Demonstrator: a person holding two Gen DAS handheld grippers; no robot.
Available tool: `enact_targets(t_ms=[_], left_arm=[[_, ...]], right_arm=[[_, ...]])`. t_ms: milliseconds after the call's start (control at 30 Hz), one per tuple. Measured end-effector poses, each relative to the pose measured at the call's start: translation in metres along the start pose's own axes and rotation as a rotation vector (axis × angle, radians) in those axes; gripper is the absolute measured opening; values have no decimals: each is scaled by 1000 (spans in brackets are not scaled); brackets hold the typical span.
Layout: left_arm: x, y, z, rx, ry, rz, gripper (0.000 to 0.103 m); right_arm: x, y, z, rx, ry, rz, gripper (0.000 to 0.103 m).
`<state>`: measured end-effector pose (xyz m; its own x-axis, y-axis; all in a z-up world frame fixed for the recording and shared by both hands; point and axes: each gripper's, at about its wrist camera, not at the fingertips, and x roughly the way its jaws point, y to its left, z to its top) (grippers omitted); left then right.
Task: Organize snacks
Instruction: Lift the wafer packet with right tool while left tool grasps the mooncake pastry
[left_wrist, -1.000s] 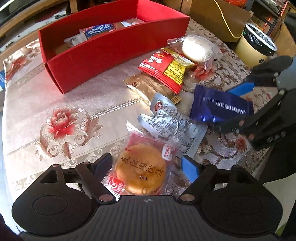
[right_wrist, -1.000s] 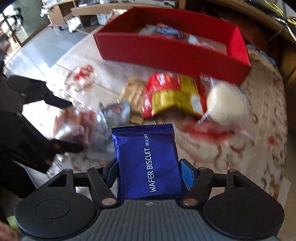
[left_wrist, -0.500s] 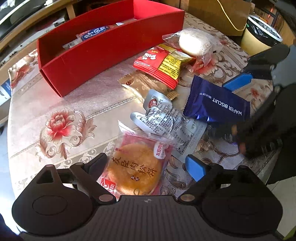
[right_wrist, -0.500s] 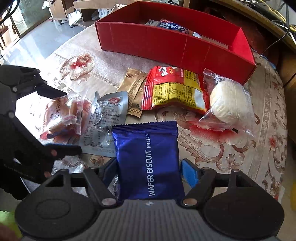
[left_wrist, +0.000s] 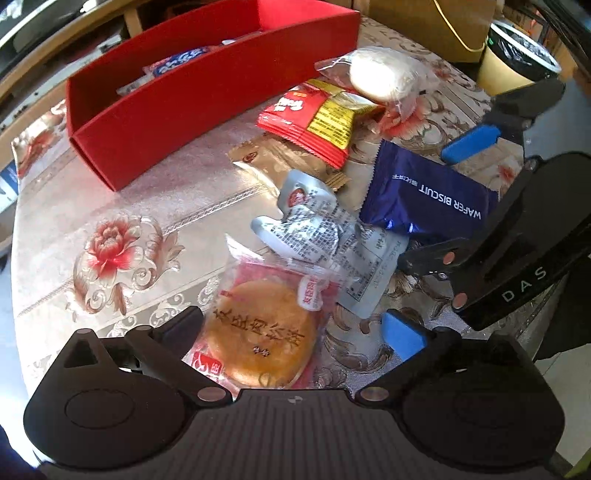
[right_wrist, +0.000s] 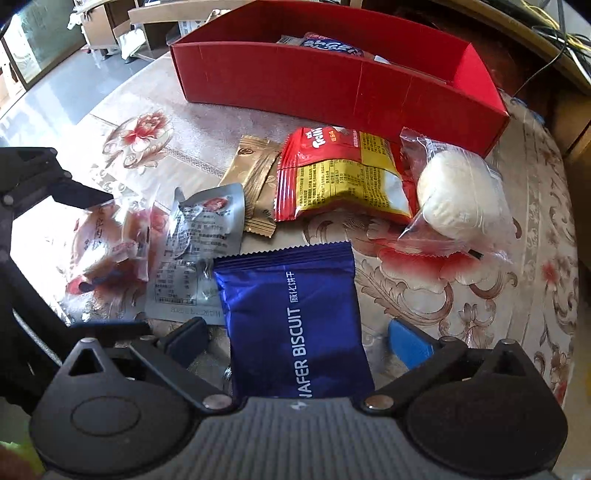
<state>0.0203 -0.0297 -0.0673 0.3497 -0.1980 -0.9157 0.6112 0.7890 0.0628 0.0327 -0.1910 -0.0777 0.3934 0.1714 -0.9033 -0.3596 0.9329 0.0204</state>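
Floral tablecloth (left_wrist: 110, 206) in beige and red covers the round table on which we take stock, with shelving and floor beyond it. Item one, our left gripper (left_wrist: 291, 332): jaws opening and already spread wide, the wrapped round golden pastry (left_wrist: 258, 332) lying on the cloth between them, its wrapper just beside the dark left finger and apart from the blue right pad (left_wrist: 402, 334). Item two, our right gripper (right_wrist: 295, 339): jaws likewise opening wide, the blue wafer biscuit packet (right_wrist: 291, 314) lying flat between them with a gap on either side. Item three, silver foil sachet (left_wrist: 317, 236), crumpled, between pastry and wafer packet, its edge tucked under the wafer packet's corner. Item four, gold sachet (right_wrist: 255, 177), just behind the silver one. Item five, red and yellow snack bag (right_wrist: 343, 173), overlapping the gold sachet's edge. Item six, white round bun in clear wrap (right_wrist: 458, 195), touching the red bag on its right. Item seven, red box (right_wrist: 332, 85), long and open-topped, at the far side of the table, well apart from both grippers, with a blue-labelled packet (right_wrist: 328, 44) and other wrappers inside.
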Motion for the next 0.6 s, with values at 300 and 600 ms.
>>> enact_targets(t_ms=[300,600], left_arm=[[1,2,0,-9,1,-2,103],[-10,-5,-3,-39,-19,-1,82]], right_arm=[[0,-2,-2,-6,4,9,101],[-14,-11,-4,39,-27,-17,60]])
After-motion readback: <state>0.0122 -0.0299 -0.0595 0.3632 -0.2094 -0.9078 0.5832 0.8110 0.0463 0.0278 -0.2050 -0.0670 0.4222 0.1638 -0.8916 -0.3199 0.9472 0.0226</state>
